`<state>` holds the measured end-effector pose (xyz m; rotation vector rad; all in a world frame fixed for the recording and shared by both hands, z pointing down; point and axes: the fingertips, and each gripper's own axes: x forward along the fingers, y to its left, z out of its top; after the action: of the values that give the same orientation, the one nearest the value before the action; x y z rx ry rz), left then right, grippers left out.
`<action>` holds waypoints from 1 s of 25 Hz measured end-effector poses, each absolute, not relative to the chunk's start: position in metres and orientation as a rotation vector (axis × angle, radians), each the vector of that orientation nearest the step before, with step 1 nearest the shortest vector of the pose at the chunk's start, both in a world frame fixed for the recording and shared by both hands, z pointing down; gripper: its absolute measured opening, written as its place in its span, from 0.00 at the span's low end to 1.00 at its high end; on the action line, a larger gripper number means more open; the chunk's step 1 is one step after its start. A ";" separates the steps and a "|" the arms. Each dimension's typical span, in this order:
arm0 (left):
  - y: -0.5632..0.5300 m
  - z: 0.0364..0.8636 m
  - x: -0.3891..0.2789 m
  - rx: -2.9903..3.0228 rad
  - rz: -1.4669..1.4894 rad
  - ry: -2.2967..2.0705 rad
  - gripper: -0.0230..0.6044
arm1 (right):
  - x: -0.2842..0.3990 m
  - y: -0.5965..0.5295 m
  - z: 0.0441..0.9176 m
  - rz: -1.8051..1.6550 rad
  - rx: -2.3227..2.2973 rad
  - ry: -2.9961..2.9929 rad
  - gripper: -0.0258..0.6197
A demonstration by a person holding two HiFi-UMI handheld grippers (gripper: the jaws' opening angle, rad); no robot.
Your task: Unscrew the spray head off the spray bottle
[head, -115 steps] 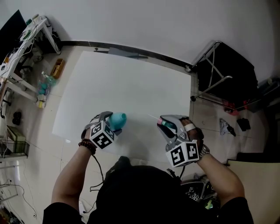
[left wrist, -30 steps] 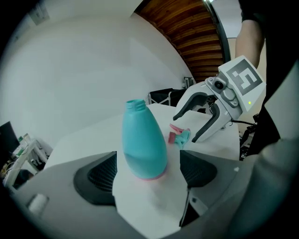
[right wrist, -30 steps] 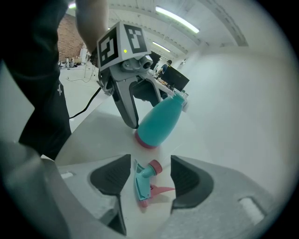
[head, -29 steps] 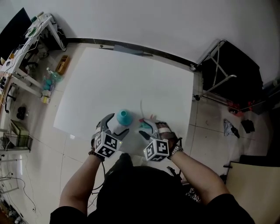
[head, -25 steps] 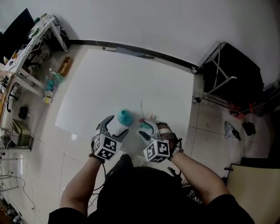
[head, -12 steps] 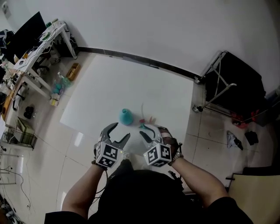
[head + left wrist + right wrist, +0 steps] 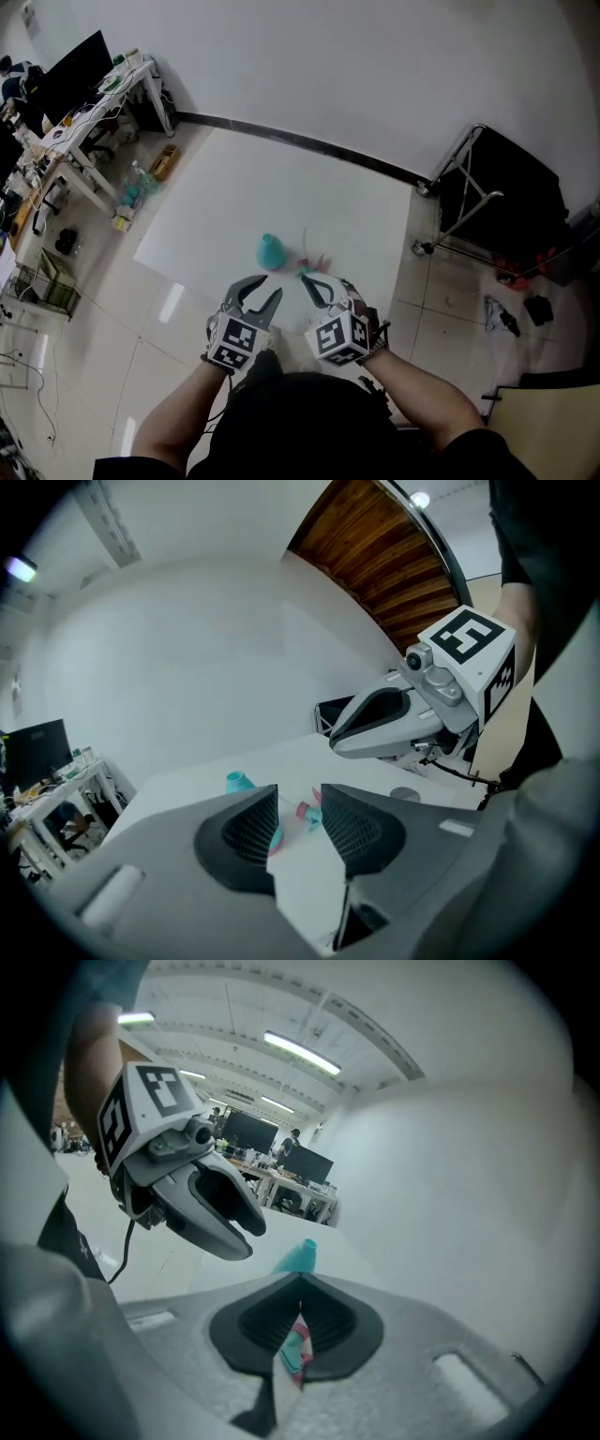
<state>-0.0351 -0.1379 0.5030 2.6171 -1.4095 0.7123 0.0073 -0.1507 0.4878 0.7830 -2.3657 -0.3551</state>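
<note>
So the spray head [image 7: 307, 266] is already off the teal bottle [image 7: 270, 251]. The bottle stands upright with its neck open on the white surface [image 7: 234, 178], close to the near edge and roughly halfway along it. The head, pink and teal, lies on the surface just to the bottle's right, not touching it.

Both tools are held up over the near edge, clear of both things. The left tool [image 7: 261, 289] has just been closing its jaws, but there's still a narrow gap between the pads and nothing is in it. In the left gripper view you only see the bottle and the head on the surface further off, past the jaws. The right tool [image 7: 307, 279] has its jaws pressed together and is empty too. The bit of pink and teal showing in its own view is the head lying on the surface beyond.

Off past the left edge are desks with a monitor [image 7: 80, 80], and a black folding stand [image 7: 497, 187] sits by the right edge.
</note>
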 end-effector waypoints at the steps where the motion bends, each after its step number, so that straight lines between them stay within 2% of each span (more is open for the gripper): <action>1: -0.137 0.499 -0.033 2.619 0.697 -1.415 0.28 | 0.008 -0.150 0.483 -0.333 0.795 -2.379 0.03; 10: -0.131 0.468 -0.026 2.632 0.617 -1.459 0.06 | 0.001 -0.145 0.452 -0.135 0.846 -2.498 0.03; 25: -0.121 0.433 -0.017 2.615 0.491 -1.462 0.06 | 0.002 -0.133 0.425 0.017 0.882 -2.604 0.03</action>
<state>-0.0171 -0.1209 0.4328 2.6154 -1.4617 0.4906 0.0021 -0.1325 0.4249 0.8818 -2.6037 0.0170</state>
